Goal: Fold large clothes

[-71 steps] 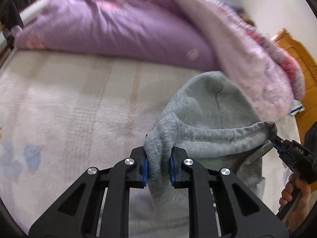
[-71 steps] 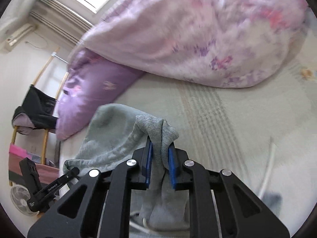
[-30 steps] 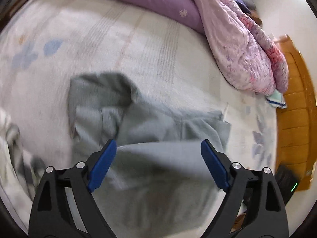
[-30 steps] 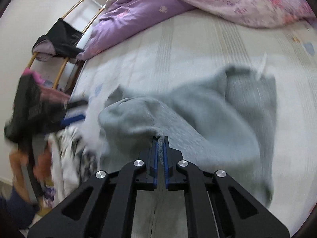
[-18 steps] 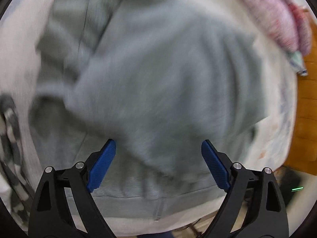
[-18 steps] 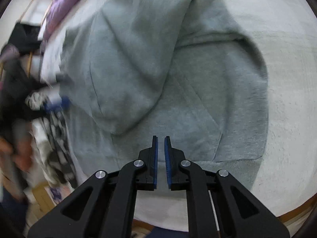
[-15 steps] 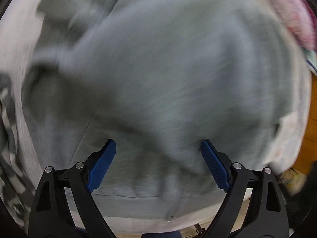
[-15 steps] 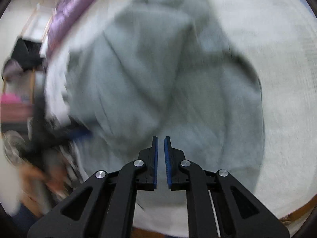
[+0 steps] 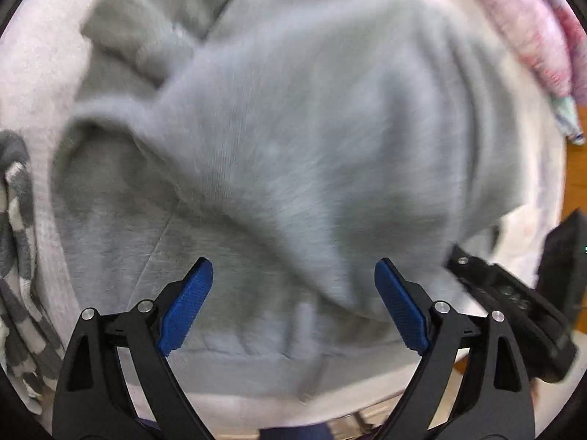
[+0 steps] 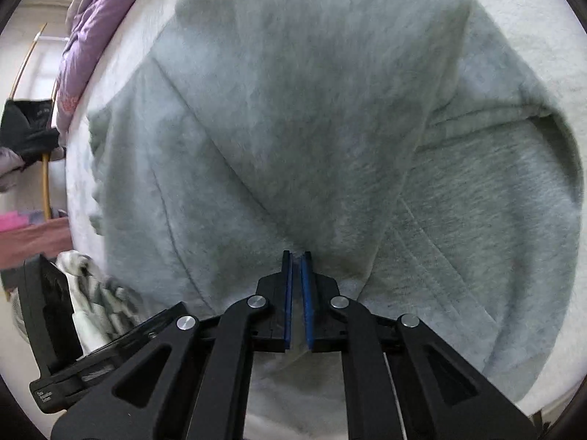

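A grey hoodie (image 9: pixel 293 139) lies on the pale bed, its upper part folded down over its lower part. My left gripper (image 9: pixel 293 300) is open and empty just above the hoodie's lower hem. The right gripper's black body (image 9: pixel 513 308) shows at the lower right of that view. In the right wrist view the hoodie (image 10: pixel 312 128) fills the frame. My right gripper (image 10: pixel 296 256) has its jaws nearly together at the tip of the folded flap; no cloth shows between the blue pads.
A grey and white checked cloth (image 9: pixel 18 256) lies at the bed's left edge, also seen in the right wrist view (image 10: pixel 99 293). A pink floral duvet (image 9: pixel 543 36) and a purple duvet (image 10: pixel 95 11) lie at the far side. A wooden headboard (image 9: pixel 576 168) is at right.
Both grippers carried the hoodie's top forward and down over its lower half. The left gripper let go and opened. Both cameras have moved in closer over the hoodie.
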Tool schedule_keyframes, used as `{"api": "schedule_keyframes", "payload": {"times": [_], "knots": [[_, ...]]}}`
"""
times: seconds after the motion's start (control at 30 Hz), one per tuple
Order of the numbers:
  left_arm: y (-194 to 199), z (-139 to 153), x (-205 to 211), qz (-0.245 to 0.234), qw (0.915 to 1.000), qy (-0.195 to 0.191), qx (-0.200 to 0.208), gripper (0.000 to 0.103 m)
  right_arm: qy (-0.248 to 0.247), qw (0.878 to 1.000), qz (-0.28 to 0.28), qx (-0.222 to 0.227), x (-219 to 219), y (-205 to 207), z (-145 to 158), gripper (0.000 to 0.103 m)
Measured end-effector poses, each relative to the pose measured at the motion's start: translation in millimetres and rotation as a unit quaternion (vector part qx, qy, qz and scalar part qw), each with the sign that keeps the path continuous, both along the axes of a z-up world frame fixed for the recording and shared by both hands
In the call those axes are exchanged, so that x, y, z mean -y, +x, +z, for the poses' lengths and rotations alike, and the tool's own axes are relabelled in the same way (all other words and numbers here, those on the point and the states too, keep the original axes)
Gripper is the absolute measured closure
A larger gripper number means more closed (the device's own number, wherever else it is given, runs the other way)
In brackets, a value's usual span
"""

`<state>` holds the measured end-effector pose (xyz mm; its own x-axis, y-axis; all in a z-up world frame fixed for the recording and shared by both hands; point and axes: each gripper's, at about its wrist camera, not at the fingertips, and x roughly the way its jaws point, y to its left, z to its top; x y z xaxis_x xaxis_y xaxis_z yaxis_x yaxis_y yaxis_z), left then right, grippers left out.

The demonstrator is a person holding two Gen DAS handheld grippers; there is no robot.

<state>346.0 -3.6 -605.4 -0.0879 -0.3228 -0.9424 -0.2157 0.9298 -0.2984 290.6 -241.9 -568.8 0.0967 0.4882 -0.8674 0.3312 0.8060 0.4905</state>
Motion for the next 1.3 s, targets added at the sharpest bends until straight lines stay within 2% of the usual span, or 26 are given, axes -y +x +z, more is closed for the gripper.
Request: {"api": "schedule_keyframes", "payload": {"times": [0.07, 0.1, 0.17, 0.2, 0.27, 0.4, 0.43, 0.53, 0.67, 0.77, 0.8, 0.83, 0.9, 0.97, 1.07, 1.13, 1.17, 1.2, 1.23, 1.3], "knots": [[13.2, 27.1, -4.3, 0.011, 0.9991, -0.016, 0.038, 0.013, 0.004, 1.000, -0.013, 0.027, 9.6, 14.0, 24.6, 0.093], [23.7, 37.0, -5.8, 0.015, 0.9983, -0.015, 0.054, 0.013, 0.003, 0.999, -0.020, 0.037, 13.6, 21.6, 32.8, 0.088], [50.6, 50.2, -14.7, 0.036, 0.9960, -0.014, 0.080, 0.013, -0.013, 0.997, -0.044, 0.058, 24.5, 41.8, 52.4, 0.069], [65.3, 51.0, -20.6, 0.052, 0.9948, -0.018, 0.086, 0.013, -0.017, 0.996, -0.057, 0.072, 29.1, 53.2, 60.0, 0.060], [93.7, 47.9, -31.0, 0.077, 0.9934, -0.005, 0.085, 0.013, -0.029, 0.993, -0.076, 0.082, 39.7, 80.7, 66.9, 0.056], [155.8, 33.6, -53.4, 0.099, 0.9903, 0.040, 0.088, 0.013, -0.042, 0.991, -0.108, 0.067, 54.2, 131.4, 58.4, 0.047], [171.6, 26.1, -55.4, 0.096, 0.9911, 0.055, 0.074, 0.013, -0.040, 0.990, -0.118, 0.061, 55.3, 142.9, 55.5, 0.047], [196.8, 19.6, -67.8, 0.104, 0.9900, 0.064, 0.071, 0.011, -0.063, 0.991, -0.112, 0.045, 45.1, 178.5, 46.7, 0.037], [221.9, -6.6, -65.9, 0.097, 0.9914, 0.083, 0.027, 0.011, -0.074, 0.991, -0.111, 0.024, 39.7, 206.6, 28.0, 0.037], [235.2, -23.4, -60.0, 0.081, 0.9924, 0.092, 0.014, 0.011, -0.072, 0.992, -0.107, 0.016, 42.7, 211.3, 8.1, 0.037], [237.6, -28.0, -57.6, 0.079, 0.9927, 0.090, 0.010, 0.012, -0.072, 0.992, -0.107, 0.014, 40.4, 213.1, 4.5, 0.044], [239.9, -31.3, -52.0, 0.078, 0.9927, 0.092, 0.010, 0.012, -0.067, 0.992, -0.105, 0.009, 37.6, 213.7, -2.9, 0.061], [241.7, -31.5, -48.6, 0.073, 0.9927, 0.095, 0.010, 0.012, -0.066, 0.992, -0.106, 0.003, 37.8, 210.2, -12.8, 0.076], [242.3, -33.9, -35.7, 0.070, 0.9925, 0.099, 0.015, 0.013, -0.063, 0.992, -0.108, 0.014, 40.6, 204.3, -17.1, 0.081], [226.2, -31.4, -35.0, 0.064, 0.9909, 0.116, 0.023, 0.029, -0.047, 0.992, -0.113, 0.020, 46.0, 191.8, -17.4, 0.088], [216.1, -26.3, -40.3, 0.068, 0.9898, 0.121, 0.033, 0.052, -0.045, 0.992, -0.112, 0.026, 45.4, 190.9, -13.7, 0.090], [213.3, -22.6, -42.9, 0.070, 0.9902, 0.114, 0.040, 0.059, -0.044, 0.992, -0.110, 0.032, 45.4, 188.3, -10.2, 0.091], [211.3, -19.4, -43.9, 0.070, 0.9912, 0.103, 0.044, 0.076, -0.043, 0.992, -0.109, 0.036, 48.2, 184.6, -7.2, 0.092], [208.5, -15.8, -44.6, 0.070, 0.9924, 0.090, 0.046, 0.086, -0.042, 0.992, -0.111, 0.041, 44.1, 183.3, -1.7, 0.093], [203.3, -2.3, -41.6, 0.059, 0.9933, 0.085, 0.052, 0.094, -0.031, 0.991, -0.114, 0.058, 43.4, 175.1, 12.0, 0.094]]}}
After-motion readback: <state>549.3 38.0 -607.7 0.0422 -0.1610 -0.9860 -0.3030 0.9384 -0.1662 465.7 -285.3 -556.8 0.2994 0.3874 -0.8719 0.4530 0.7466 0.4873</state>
